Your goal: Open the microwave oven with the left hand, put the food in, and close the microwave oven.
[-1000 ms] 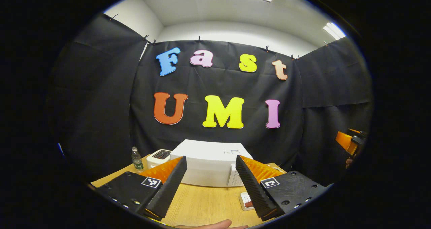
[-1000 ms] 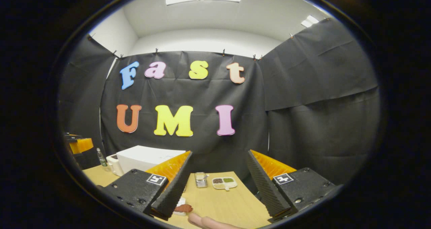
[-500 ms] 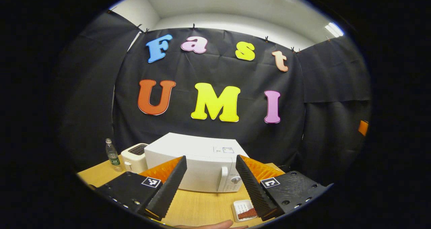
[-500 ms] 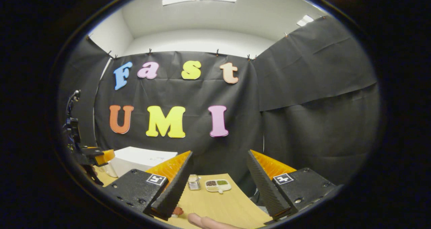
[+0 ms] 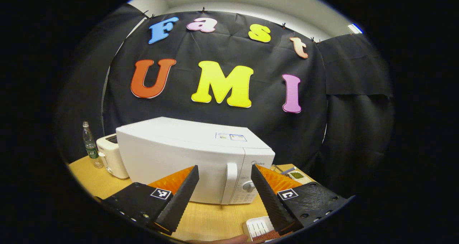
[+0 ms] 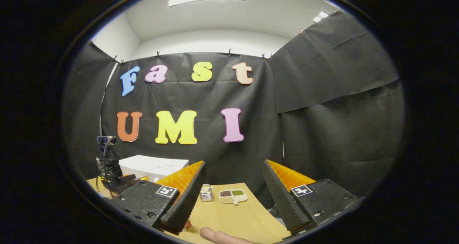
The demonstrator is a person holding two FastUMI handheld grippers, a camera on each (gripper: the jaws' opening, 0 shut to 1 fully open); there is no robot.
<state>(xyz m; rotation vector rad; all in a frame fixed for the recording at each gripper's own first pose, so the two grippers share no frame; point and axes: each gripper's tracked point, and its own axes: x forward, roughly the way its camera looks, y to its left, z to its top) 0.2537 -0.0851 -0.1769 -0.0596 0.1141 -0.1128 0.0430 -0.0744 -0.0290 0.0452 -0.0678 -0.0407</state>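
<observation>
A white microwave oven (image 5: 172, 158) stands shut on the wooden table (image 5: 211, 219), with its vertical door handle (image 5: 229, 183) and dial (image 5: 248, 186) at its right side. My left gripper (image 5: 224, 168) is open and empty, a short way in front of the door, with the handle between its fingers in the left gripper view. A white tray of reddish food (image 5: 261, 230) lies on the table just below its right finger. My right gripper (image 6: 233, 163) is open and empty off to the right, where the microwave (image 6: 154, 165) and the left gripper (image 6: 114, 177) sit at far left.
A white toaster (image 5: 110, 158) and a plastic bottle (image 5: 89, 140) stand left of the microwave. A divided dish of grains (image 6: 233, 195) and a small container (image 6: 206, 193) sit at the table's back right. A fingertip (image 6: 215, 235) shows at the bottom edge.
The left gripper has moved forward and lower toward the microwave, which now looms much larger. The right gripper has hardly moved. Both stay open.
</observation>
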